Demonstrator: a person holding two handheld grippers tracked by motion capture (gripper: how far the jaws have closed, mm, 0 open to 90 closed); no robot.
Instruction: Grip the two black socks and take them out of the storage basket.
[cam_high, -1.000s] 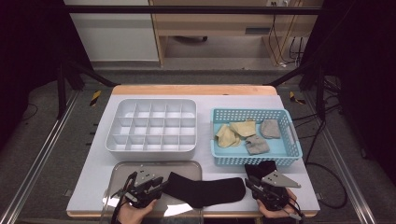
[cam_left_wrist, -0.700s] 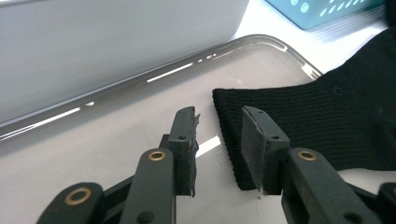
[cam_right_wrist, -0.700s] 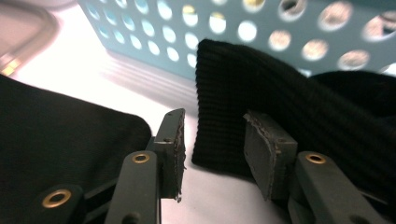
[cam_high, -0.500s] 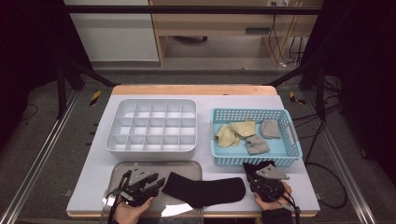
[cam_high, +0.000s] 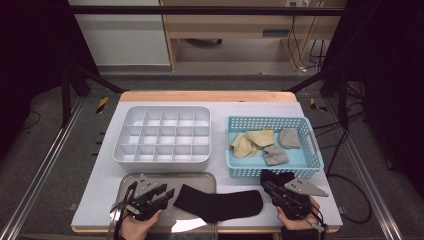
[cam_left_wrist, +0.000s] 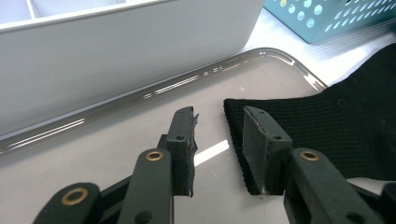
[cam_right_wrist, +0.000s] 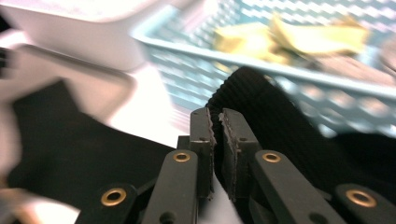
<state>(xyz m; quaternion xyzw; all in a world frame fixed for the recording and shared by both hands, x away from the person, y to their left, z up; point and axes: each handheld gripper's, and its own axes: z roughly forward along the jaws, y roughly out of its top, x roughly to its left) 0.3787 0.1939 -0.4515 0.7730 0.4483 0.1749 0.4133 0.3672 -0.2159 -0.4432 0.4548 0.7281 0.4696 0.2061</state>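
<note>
Left tongs (cam_high: 167, 194), at the near left of the table (cam_high: 100, 200), jaws apart and just opened further, nothing clamped; in the left gripper view (cam_left_wrist: 217, 140), cuff edge of the black sock (cam_left_wrist: 336, 126) just beside the right-hand pad, touching or nearly so, the other pad over the bare clear tray (cam_left_wrist: 116, 140)

Right tongs (cam_high: 267, 186), at the near right, jaws narrowed to a thin slit and just closed further; in the right gripper view (cam_right_wrist: 215, 123), pinched on a raised fold of the sock (cam_right_wrist: 275, 121), cloth humped up just beyond the fingertips

Sock (cam_high: 220, 202) stretched flat between the two tongs, cuff end toward the left pair on the tray (cam_high: 195, 176), toe end gathered up at the right pair

White divider box (cam_high: 162, 137) just beyond the left tongs, its near wall close behind the tray rim; in the left gripper view, wall of the box (cam_left_wrist: 116, 51) across the upper field

Blue basket (cam_high: 272, 172) just beyond the right tongs, holding yellow socks (cam_high: 252, 142) and grey socks (cam_high: 280, 147); in the right gripper view, blurred basket wall (cam_right_wrist: 280, 74) directly behind the lifted fold

Hands (cam_high: 137, 227) gripping each tool at the near table edge
</note>
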